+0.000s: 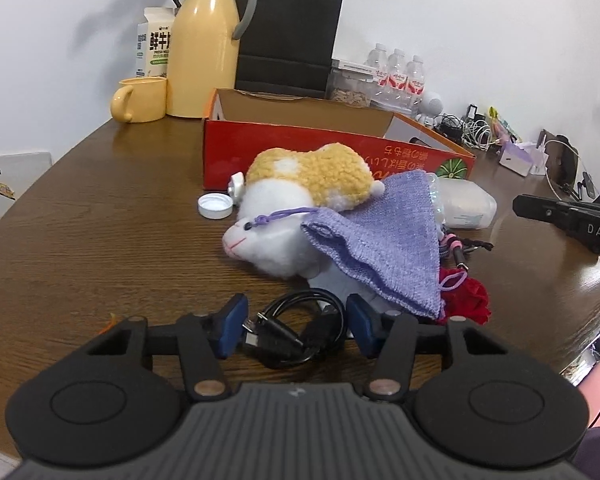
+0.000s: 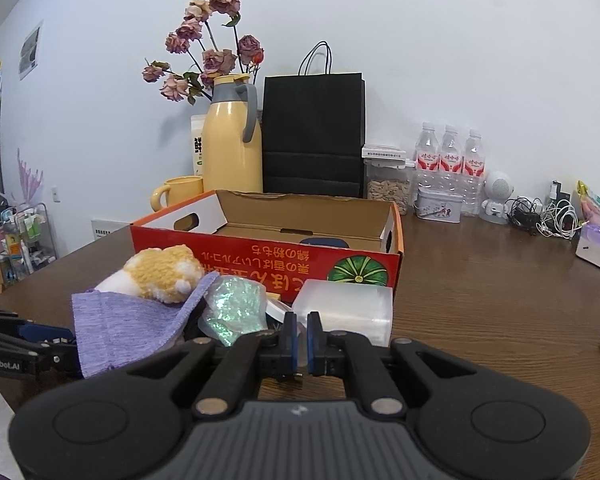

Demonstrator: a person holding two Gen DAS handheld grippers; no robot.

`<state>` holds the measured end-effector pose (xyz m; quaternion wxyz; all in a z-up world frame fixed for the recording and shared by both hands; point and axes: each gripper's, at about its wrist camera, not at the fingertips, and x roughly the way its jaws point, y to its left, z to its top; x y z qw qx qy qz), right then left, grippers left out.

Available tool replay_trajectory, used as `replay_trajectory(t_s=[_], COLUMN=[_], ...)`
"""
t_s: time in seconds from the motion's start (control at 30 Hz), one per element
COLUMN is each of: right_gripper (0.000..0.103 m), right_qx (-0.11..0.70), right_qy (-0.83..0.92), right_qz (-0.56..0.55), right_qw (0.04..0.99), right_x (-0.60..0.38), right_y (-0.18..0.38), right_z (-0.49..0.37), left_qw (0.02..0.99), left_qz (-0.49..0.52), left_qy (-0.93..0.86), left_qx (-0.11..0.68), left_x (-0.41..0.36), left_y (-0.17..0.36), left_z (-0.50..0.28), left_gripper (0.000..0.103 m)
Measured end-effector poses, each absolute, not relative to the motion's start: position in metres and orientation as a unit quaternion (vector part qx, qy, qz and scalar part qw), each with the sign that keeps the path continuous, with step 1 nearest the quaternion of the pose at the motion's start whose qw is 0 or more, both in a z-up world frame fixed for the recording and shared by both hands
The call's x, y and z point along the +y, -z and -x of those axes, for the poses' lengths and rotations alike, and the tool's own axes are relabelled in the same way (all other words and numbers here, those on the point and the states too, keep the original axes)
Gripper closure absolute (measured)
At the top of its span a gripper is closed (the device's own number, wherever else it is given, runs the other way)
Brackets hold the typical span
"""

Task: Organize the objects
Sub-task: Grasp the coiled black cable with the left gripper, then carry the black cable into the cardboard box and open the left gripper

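Currently, my left gripper (image 1: 296, 326) sits low over the wooden table (image 1: 100, 232) with its jaws spread wide, one blue pad on each side of a coiled black cable (image 1: 296, 332) that lies on the tabletop; the pads do not appear to press on it. Just beyond the cable lies a plush toy (image 1: 292, 200), white with a yellow woolly back, and a purple knitted pouch (image 1: 384, 248) is draped over its right side. A red cloth item (image 1: 468, 300) shows beneath the pouch's lower corner. A white bottle cap (image 1: 215, 205) rests on the table just left of the toy. Behind the pile stands an open red cardboard box (image 1: 284, 148). My right gripper (image 2: 300, 334) has its jaws drawn narrow, nearly together; I cannot tell whether anything is held between the pads. Directly ahead of it lie a clear plastic case (image 2: 348, 308) and a crinkled iridescent wrapper (image 2: 232, 308), both in front of the box. A yellow jug (image 2: 230, 148) and a yellow mug (image 2: 180, 194) stand behind the box at the wall.
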<state>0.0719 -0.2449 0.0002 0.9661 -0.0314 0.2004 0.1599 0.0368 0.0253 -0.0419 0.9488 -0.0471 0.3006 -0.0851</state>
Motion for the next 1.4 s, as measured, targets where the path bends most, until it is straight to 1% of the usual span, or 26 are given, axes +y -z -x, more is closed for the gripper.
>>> replay_trajectory(t_s=[0.27, 0.63, 0.87, 1.0, 1.23, 1.4], right_gripper=[0.099, 0.099, 0.099, 0.099, 0.099, 0.099], right_qx=[0.19, 0.152, 0.117, 0.108, 0.119, 0.147], right_qy=[-0.16, -0.175, -0.189, -0.19, -0.182, -0.174], right_qz=[0.034, 0.047, 0.046, 0.04, 0.03, 0.021], right_qw=[0.968, 0.972, 0.974, 0.975, 0.976, 0.973], right_x=[-0.244, -0.232, -0.213, -0.202, -0.192, -0.191], right_y=[-0.006, -0.028, -0.048, -0.056, -0.05, -0.031], right_z=[-0.071, -0.096, -0.137, -0.167, -0.223, -0.251], left_qw=[0.955, 0.974, 0.984, 0.986, 0.987, 0.983], left_qz=[0.056, 0.06, 0.049, 0.047, 0.03, 0.031], left_qy=[0.05, 0.034, 0.039, 0.041, 0.038, 0.018], left_qx=[0.286, 0.216, 0.167, 0.153, 0.154, 0.182], left_x=[0.044, 0.048, 0.031, 0.017, -0.008, -0.013], left_y=[0.033, -0.007, -0.041, -0.053, -0.053, -0.037], left_z=[-0.036, -0.061, -0.107, -0.139, -0.193, -0.235], left_gripper=[0.048, 0.048, 0.048, 0.048, 0.048, 0.048])
